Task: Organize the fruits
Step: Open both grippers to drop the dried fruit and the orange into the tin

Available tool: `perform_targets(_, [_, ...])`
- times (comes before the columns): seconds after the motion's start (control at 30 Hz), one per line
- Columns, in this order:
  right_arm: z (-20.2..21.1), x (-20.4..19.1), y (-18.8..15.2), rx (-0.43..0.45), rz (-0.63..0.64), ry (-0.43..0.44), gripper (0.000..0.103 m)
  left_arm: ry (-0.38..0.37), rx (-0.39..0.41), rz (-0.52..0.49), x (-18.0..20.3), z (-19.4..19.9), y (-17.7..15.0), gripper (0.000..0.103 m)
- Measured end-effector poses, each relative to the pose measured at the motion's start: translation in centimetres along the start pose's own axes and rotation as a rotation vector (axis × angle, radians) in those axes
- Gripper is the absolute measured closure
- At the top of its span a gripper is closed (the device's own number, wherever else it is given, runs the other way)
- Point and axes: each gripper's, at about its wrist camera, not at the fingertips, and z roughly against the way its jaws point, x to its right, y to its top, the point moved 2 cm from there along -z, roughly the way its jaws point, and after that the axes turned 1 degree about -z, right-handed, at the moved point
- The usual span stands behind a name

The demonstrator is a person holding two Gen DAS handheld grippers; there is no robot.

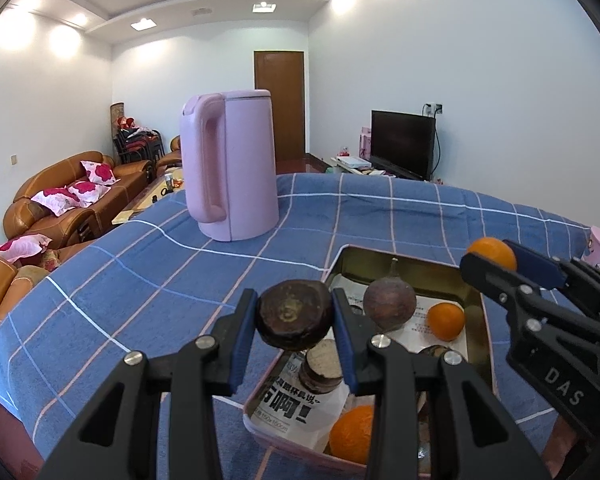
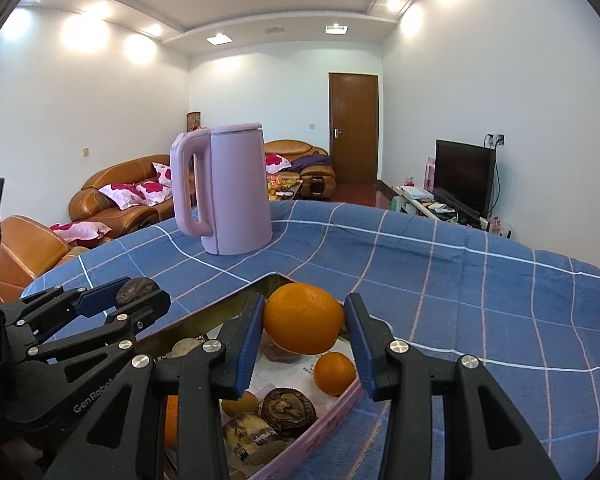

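Left gripper [image 1: 294, 322]: jaws narrowed onto a dark brown fruit [image 1: 294, 314], held above the tin's [image 1: 476, 304] near-left rim. Right gripper [image 2: 304, 320]: jaws closed on an orange [image 2: 303, 318], held over the tin's far corner. Tin: paper-lined with printed Chinese characters, holding two oranges [image 1: 445, 321], a purple fruit [image 1: 389, 300] and brown pieces. Blue checked cloth [image 1: 140, 280]: bare to the left and right of the tin; pink kettle [image 1: 232, 168] stands well beyond. Markings: "DAS" on the right gripper, "GenRobo…" on the left.
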Motion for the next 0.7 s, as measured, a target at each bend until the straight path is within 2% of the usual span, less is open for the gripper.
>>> perform_targets(0.43, [-2.4, -0.2, -0.8, -0.095, -0.002, 0.006, 0.060, -0.008, -0.045, -0.032, 0.3, -0.9, -0.6, 0.064])
perform_targets(0.7, [-3.0, -0.4, -0.9, -0.117, 0.005, 0.011, 0.060, -0.017, -0.079, -0.041, 0.4, -1.6, -1.0, 0.064])
